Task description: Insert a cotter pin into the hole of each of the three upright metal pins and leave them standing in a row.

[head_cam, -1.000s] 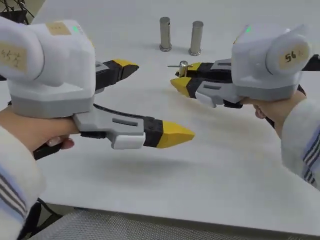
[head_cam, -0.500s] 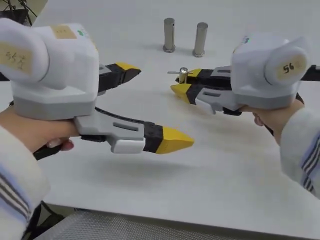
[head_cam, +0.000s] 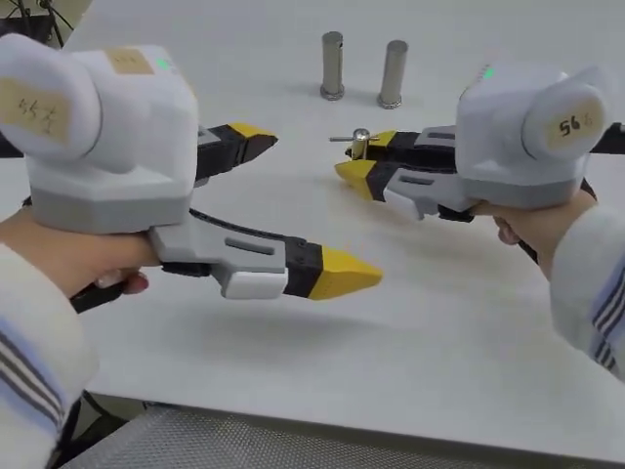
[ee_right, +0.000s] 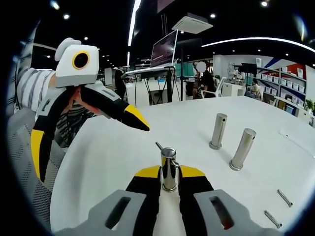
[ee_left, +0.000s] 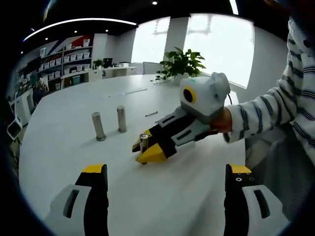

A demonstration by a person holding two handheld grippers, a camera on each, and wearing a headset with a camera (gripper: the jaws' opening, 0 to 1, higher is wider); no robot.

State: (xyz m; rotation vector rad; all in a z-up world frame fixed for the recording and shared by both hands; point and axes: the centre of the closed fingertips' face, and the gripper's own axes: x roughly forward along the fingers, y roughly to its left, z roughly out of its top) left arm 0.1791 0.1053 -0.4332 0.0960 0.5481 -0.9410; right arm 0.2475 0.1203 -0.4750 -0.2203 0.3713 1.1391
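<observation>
My right gripper [head_cam: 363, 154] is shut on a short upright metal pin [head_cam: 359, 143] with a cotter pin [head_cam: 341, 139] through its top hole. In the right gripper view the jaws [ee_right: 169, 173] clamp that pin [ee_right: 169, 167] from both sides, and the cotter pin [ee_right: 159, 146] sticks out to the left. Two taller metal pins [head_cam: 332, 65] [head_cam: 394, 73] stand side by side behind it, with empty holes near their tops. My left gripper [head_cam: 308, 207] hovers open to the left, holding nothing. From the left gripper view, the right gripper [ee_left: 152, 147] holds the pin [ee_left: 144, 141] low over the table.
The white table [head_cam: 459, 322] spreads wide in front of both grippers. Loose cotter pins [ee_right: 284, 197] lie on it to the right of the standing pins, and another [ee_left: 151, 113] lies near them. A mesh chair back [head_cam: 225, 440] shows below the near edge.
</observation>
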